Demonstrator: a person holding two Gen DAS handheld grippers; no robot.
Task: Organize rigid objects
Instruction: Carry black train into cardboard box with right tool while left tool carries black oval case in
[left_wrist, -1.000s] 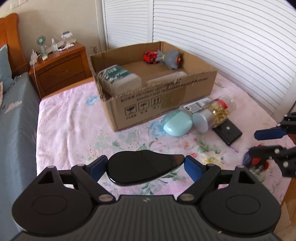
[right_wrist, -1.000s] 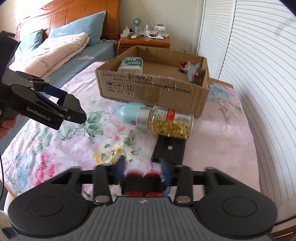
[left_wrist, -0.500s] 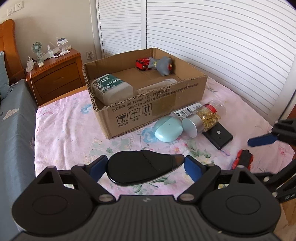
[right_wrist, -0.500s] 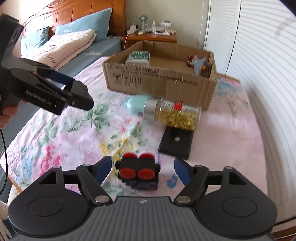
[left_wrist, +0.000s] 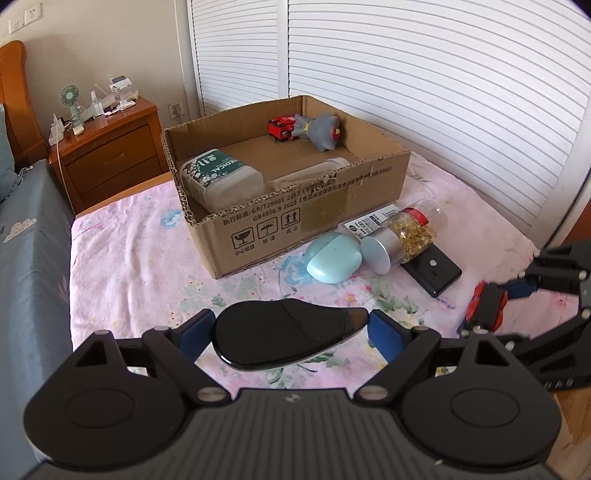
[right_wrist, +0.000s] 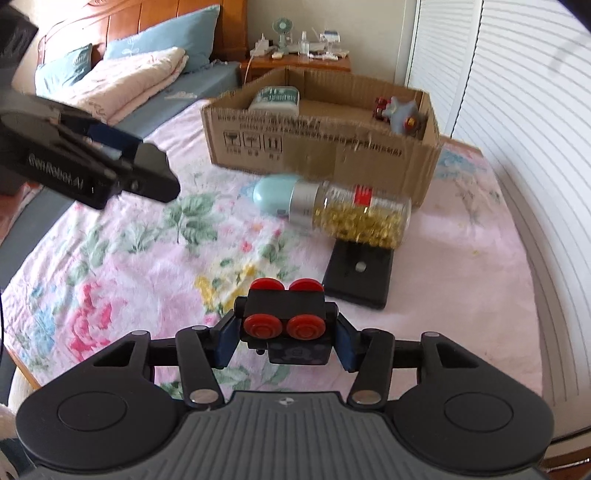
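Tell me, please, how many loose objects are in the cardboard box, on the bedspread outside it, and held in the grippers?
In the cardboard box: 4 (green-labelled container, clear container, red toy, grey figure)
On the bedspread: 3 (teal case, capsule bottle, black slab)
In the grippers: 2 (black mouse, black toy car with red wheels)
Total: 9

**Lighting and picture quality, both wrist views**

Bright, even daylight; soft shadows under the cardboard box. Glare on the louvred doors. Strong fisheye bending, dark corners. Left view sharp; right view motion-blurred across the capsule bottle and box lettering.
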